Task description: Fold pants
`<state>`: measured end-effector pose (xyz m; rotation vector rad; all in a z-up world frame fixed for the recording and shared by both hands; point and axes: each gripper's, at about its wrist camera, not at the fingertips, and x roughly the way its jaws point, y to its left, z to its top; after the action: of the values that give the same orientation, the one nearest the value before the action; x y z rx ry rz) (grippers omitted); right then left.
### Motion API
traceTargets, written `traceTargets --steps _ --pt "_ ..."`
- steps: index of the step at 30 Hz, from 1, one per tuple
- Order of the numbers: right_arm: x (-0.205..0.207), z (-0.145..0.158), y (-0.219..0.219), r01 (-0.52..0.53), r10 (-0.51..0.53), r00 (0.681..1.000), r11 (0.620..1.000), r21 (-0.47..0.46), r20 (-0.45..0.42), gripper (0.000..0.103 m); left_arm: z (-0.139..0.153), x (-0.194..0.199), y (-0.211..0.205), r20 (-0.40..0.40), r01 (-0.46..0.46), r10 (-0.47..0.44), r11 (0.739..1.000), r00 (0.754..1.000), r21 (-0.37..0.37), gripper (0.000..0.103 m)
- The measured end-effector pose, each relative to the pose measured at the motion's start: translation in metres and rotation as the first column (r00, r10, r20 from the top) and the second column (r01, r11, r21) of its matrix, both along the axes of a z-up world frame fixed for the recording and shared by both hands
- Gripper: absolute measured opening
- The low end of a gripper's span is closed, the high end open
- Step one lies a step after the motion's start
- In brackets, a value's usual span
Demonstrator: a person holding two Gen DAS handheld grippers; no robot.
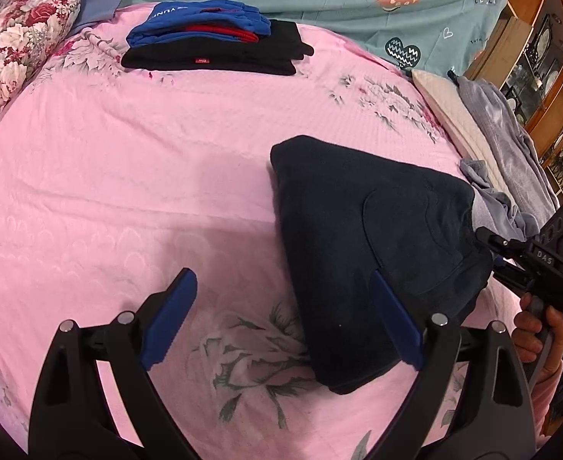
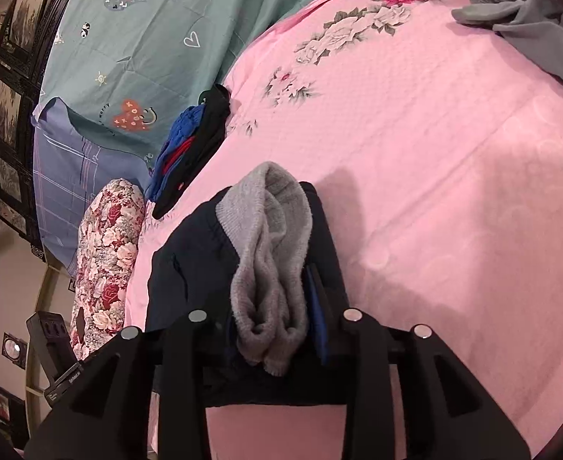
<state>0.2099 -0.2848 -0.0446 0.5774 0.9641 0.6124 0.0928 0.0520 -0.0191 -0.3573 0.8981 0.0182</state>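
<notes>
Folded dark navy pants lie on the pink floral bedsheet, right of centre in the left wrist view. My left gripper hangs open just above the sheet; its right blue pad overlaps the pants' near edge and its left pad is over bare sheet. My right gripper, held by a hand, meets the pants' right edge. In the right wrist view the right gripper has the pants bunched between its fingers. Their grey fleece lining fills the gap, and one blue pad shows beside it.
A stack of folded blue, red and black clothes sits at the far side of the bed. A floral pillow lies far left and a teal quilt behind. Loose grey garments are piled at the right edge, beside a wooden cabinet.
</notes>
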Motion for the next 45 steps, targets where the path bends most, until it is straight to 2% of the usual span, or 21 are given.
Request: traceTargets --steps 6,11,13,16,17,19,22,23,25,27,28,30,31,32,33,36,38,41,45 --pt "-0.011 0.011 -0.013 0.066 -0.066 0.998 0.997 -0.034 -0.002 0.038 -0.006 -0.004 0.016 -0.012 -0.029 0.029 0.999 1.0 -0.029 0.093" --pt "-0.035 0.045 -0.002 0.113 -0.093 0.986 0.982 -0.153 0.136 0.038 -0.009 -0.011 0.044 -0.018 -0.089 0.088 0.996 0.996 -0.031 0.093" --pt "-0.052 0.06 0.019 0.065 -0.018 0.974 0.977 -0.203 0.228 0.038 -0.004 -0.008 0.052 -0.017 -0.097 0.097 0.995 0.995 -0.014 0.093" --pt "-0.079 0.065 0.069 -0.142 0.215 0.934 0.956 -0.256 0.286 0.038 0.015 0.005 0.059 0.016 -0.058 0.057 0.997 0.998 0.05 0.093" --pt "-0.09 0.063 0.087 -0.222 0.3 0.909 0.937 -0.271 0.289 0.038 0.021 0.011 0.058 0.028 -0.037 0.034 0.996 0.999 0.078 0.093" --pt "-0.116 0.053 0.128 -0.387 0.469 0.838 0.871 -0.303 0.277 0.038 0.031 0.03 0.055 0.039 0.016 -0.021 0.99 0.999 0.139 0.093" --pt "-0.143 0.034 0.167 -0.476 0.585 0.769 0.793 -0.38 0.257 0.038 0.031 0.067 0.047 0.006 0.138 -0.142 0.975 0.99 0.176 0.093" --pt "-0.148 0.027 0.176 -0.478 0.597 0.764 0.778 -0.408 0.243 0.038 0.027 0.081 0.043 -0.019 0.175 -0.174 0.969 0.985 0.175 0.093" --pt "-0.151 0.015 0.188 -0.469 0.598 0.772 0.765 -0.442 0.215 0.038 0.018 0.1 0.037 -0.055 0.211 -0.204 0.959 0.977 0.187 0.093" --pt "-0.148 0.004 0.197 -0.431 0.564 0.807 0.766 -0.478 0.176 0.038 0.01 0.115 0.035 -0.074 0.246 -0.236 0.951 0.969 0.189 0.092" --pt "-0.147 0.001 0.197 -0.416 0.549 0.818 0.772 -0.48 0.173 0.038 0.007 0.12 0.035 -0.075 0.256 -0.246 0.95 0.966 0.18 0.088" --pt "-0.145 -0.001 0.197 -0.396 0.524 0.833 0.79 -0.469 0.179 0.038 0.005 0.128 0.036 -0.07 0.288 -0.281 0.948 0.957 0.133 0.07" --pt "-0.144 0.001 0.197 -0.384 0.511 0.839 0.8 -0.462 0.188 0.038 0.006 0.13 0.036 -0.067 0.301 -0.295 0.947 0.953 0.108 0.055" --pt "-0.144 0.003 0.197 -0.373 0.501 0.842 0.808 -0.456 0.2 0.038 0.006 0.134 0.037 -0.062 0.316 -0.311 0.946 0.948 0.078 0.046" --pt "-0.144 0.004 0.2 -0.369 0.497 0.842 0.813 -0.45 0.209 0.038 0.007 0.135 0.037 -0.06 0.32 -0.317 0.945 0.947 0.072 0.043" --pt "-0.141 0.0 0.207 -0.368 0.492 0.848 0.815 -0.447 0.199 0.038 0.007 0.136 0.038 -0.052 0.325 -0.322 0.943 0.945 0.074 0.041" --pt "-0.14 -0.003 0.209 -0.37 0.485 0.854 0.819 -0.439 0.186 0.04 0.004 0.136 0.042 -0.051 0.334 -0.332 0.942 0.942 0.034 0.043" --pt "-0.146 0.003 0.211 -0.368 0.491 0.845 0.82 -0.438 0.211 0.04 -0.004 0.144 0.049 -0.074 0.327 -0.327 0.945 0.942 -0.009 0.055" --pt "-0.145 0.003 0.213 -0.35 0.475 0.849 0.833 -0.428 0.23 0.04 -0.017 0.158 0.055 -0.133 0.357 -0.376 0.922 0.917 -0.148 0.055"
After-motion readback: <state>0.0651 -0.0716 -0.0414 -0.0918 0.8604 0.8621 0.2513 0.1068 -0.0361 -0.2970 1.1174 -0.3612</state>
